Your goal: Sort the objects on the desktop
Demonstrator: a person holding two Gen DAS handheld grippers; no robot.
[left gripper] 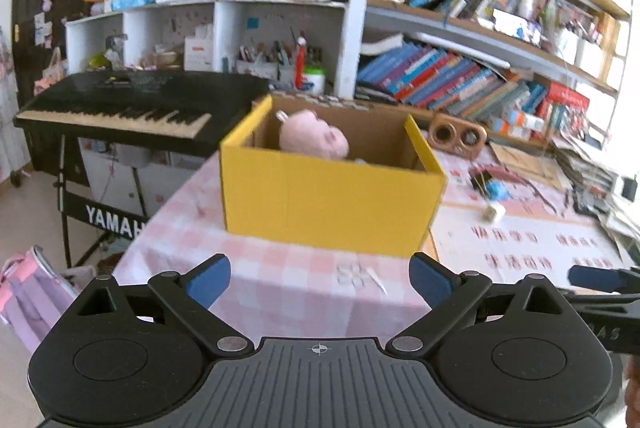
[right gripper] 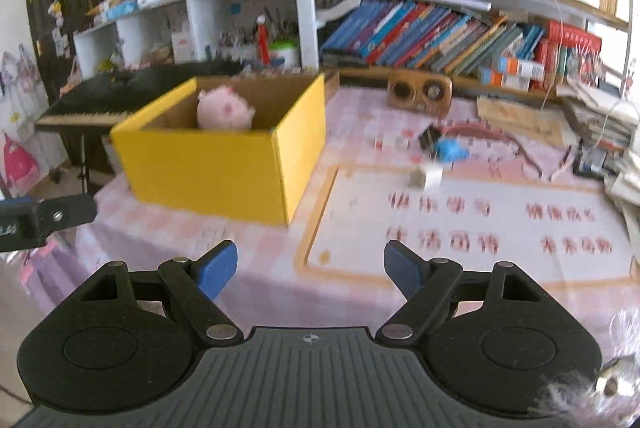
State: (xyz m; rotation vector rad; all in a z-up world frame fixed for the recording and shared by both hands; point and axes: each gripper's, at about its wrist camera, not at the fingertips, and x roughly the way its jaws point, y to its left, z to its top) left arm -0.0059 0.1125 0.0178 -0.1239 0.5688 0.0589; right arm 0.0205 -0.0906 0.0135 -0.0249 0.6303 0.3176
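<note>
A yellow cardboard box (left gripper: 328, 204) (right gripper: 216, 168) stands open on the pink checked tablecloth, with a pink plush toy (left gripper: 312, 140) (right gripper: 224, 110) inside it. My left gripper (left gripper: 320, 282) hovers open and empty before the box's near wall. Over the cloth's near edge my right gripper (right gripper: 310, 270) is open too, the box to its left and nothing between its fingers. On the cloth right of the box lie a blue object (right gripper: 450, 150) (left gripper: 496, 190), a small white cube (right gripper: 426, 176) (left gripper: 493, 213) and a black clip (right gripper: 429, 138).
A wooden two-holed stand (right gripper: 420, 92) (left gripper: 458, 136) sits at the back of the table. Bookshelves (left gripper: 480, 80) run behind, paper stacks (right gripper: 600, 124) crowd the right edge. A black keyboard (left gripper: 120, 108) on a stand is left of the table. A printed mat (right gripper: 460, 228) covers the right half.
</note>
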